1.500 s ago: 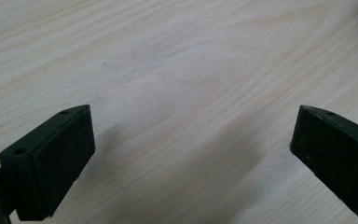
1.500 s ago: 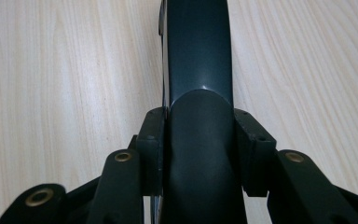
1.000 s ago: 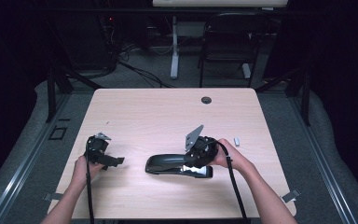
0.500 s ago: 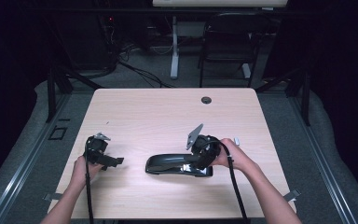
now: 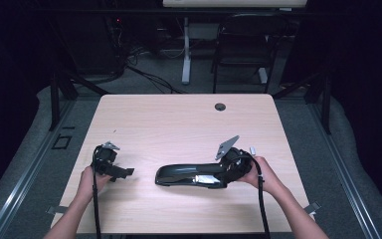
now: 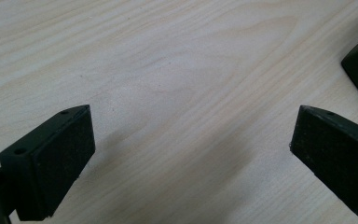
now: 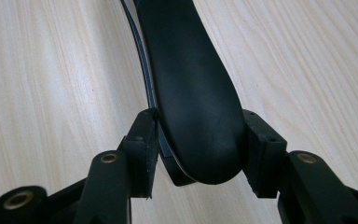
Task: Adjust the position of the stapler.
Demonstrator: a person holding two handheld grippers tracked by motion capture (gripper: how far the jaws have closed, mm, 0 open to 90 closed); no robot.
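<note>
right hand-held gripper [image 7: 198, 154] has just been closing and now pinches the black shoe [image 5: 189, 175] by its end on the tabletop [image 5: 179, 124]; left hand-held gripper [image 6: 191, 154] sits spread, nothing between

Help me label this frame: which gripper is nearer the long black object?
Right. The right gripper has its jaws around one end of the long black object; the left gripper sits apart from its other end, open over bare table.

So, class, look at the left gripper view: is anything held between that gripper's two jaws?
No: the left gripper has its jaws wide apart with bare wooden table between them.
</note>
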